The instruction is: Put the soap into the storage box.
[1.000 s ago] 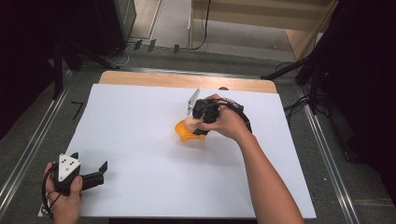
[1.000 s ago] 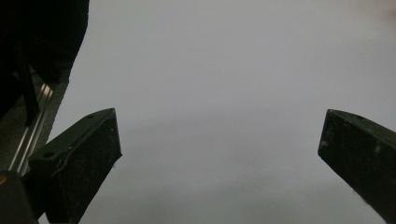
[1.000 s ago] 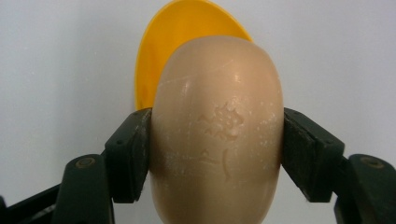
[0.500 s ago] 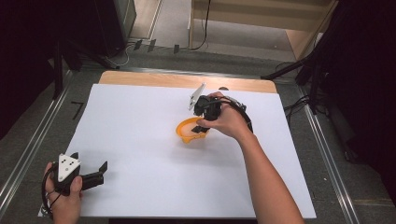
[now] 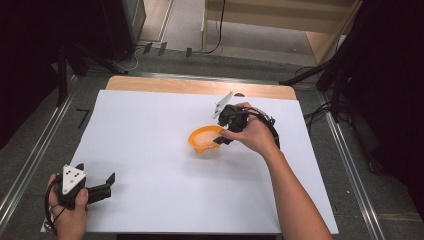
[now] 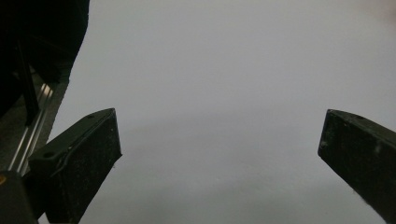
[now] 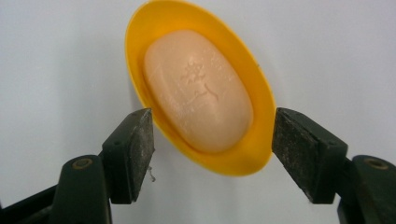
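Lying between the right gripper's [image 7: 212, 154] parted jaws, the soap dish [image 7: 261, 100] rests.

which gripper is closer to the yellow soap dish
Right. The right gripper sits at the yellow soap dish, one open jaw on each side of its near end. The left gripper rests far off at the near left corner of the white sheet.

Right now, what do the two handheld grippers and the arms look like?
Both grippers, left gripper and right gripper, are black, with two blocky black jaws carrying flat, scuffed pads. Each has a grey three-cornered plate with dark dots on top. A black cable trails from the right one. Forearms are bare, no sleeves.
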